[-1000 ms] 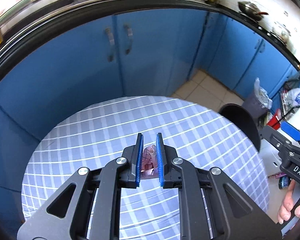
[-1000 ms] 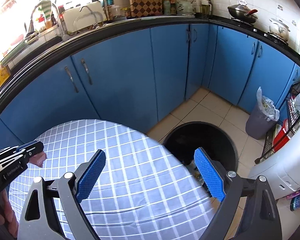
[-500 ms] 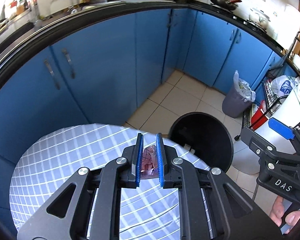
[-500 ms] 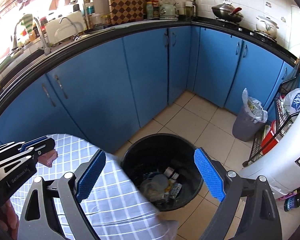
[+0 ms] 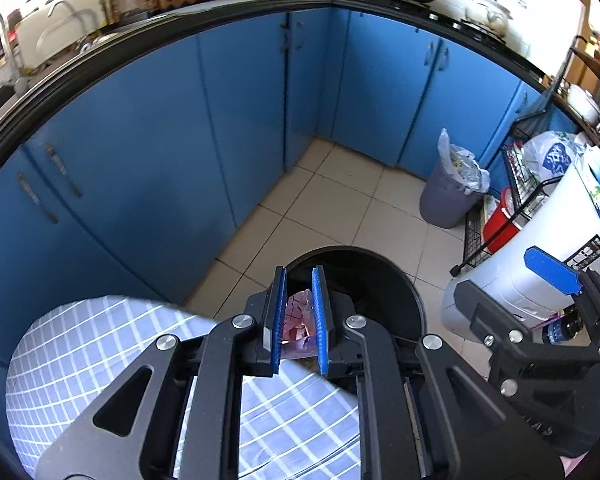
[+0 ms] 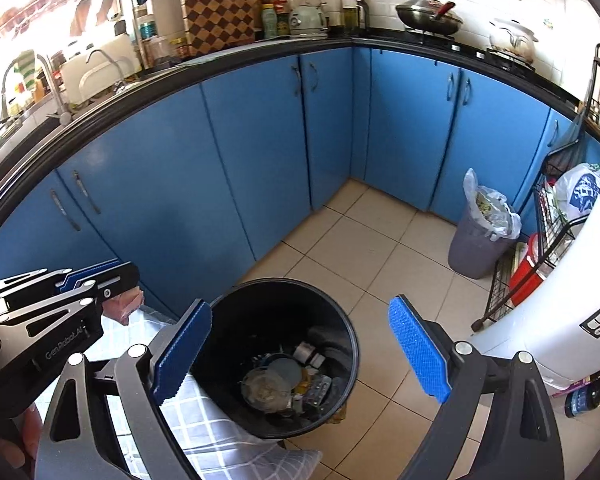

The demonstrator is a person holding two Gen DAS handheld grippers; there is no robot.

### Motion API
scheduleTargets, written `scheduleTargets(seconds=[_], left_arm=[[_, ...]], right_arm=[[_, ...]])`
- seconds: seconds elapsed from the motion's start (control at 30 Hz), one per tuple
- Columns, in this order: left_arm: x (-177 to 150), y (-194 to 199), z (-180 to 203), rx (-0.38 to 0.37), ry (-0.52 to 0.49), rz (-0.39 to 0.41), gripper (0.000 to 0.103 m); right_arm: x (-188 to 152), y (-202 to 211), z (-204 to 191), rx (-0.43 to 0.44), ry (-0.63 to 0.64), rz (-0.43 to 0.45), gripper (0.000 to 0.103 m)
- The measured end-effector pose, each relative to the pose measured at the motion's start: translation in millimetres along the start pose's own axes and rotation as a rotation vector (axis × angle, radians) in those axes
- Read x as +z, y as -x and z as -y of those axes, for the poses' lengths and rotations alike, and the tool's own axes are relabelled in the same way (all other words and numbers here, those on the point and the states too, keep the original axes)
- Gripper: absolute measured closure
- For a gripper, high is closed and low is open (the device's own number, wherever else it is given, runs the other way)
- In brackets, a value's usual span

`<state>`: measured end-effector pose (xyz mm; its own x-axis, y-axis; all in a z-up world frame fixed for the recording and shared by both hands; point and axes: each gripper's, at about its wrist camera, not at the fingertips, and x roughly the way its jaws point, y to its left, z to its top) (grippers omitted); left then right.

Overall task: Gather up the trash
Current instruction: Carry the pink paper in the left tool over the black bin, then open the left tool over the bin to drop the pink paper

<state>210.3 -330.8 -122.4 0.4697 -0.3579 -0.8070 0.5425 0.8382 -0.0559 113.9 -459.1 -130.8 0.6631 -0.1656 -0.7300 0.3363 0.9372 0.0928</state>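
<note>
Pinching pink wrapper [image 5: 296, 320]: left gripper [image 5: 298, 312]; right gripper [image 6: 300, 352] agape above black bin [image 6: 340, 320]

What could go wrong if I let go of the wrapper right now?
1. The left gripper holds the pink wrapper near the black bin's rim beside the checked tablecloth; released now, it might land on the cloth or floor.
2. A light wrapper may cling to the pads rather than fall.
3. The open right gripper hangs over the bin, so the two could bump.
</note>
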Motion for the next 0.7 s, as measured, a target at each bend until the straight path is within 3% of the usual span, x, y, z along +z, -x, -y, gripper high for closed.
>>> scheduleTargets(seconds=[0.23, 0.57, 0.7], left_arm=[[10, -10, 24, -0.028, -0.028, -0.006, 0.086], [12, -19, 21, -0.027, 0.003, -0.033, 0.081], [10, -17, 21, -0.009, 0.007, -0.025, 0.081]], right_arm=[[-2, -2, 20, -0.019, -0.024, -0.006, 0.015], [-4, -3, 27, -0.019, -0.029, -0.006, 0.015], [-5, -1, 18, -0.024, 0.025, 0.014, 0.016]])
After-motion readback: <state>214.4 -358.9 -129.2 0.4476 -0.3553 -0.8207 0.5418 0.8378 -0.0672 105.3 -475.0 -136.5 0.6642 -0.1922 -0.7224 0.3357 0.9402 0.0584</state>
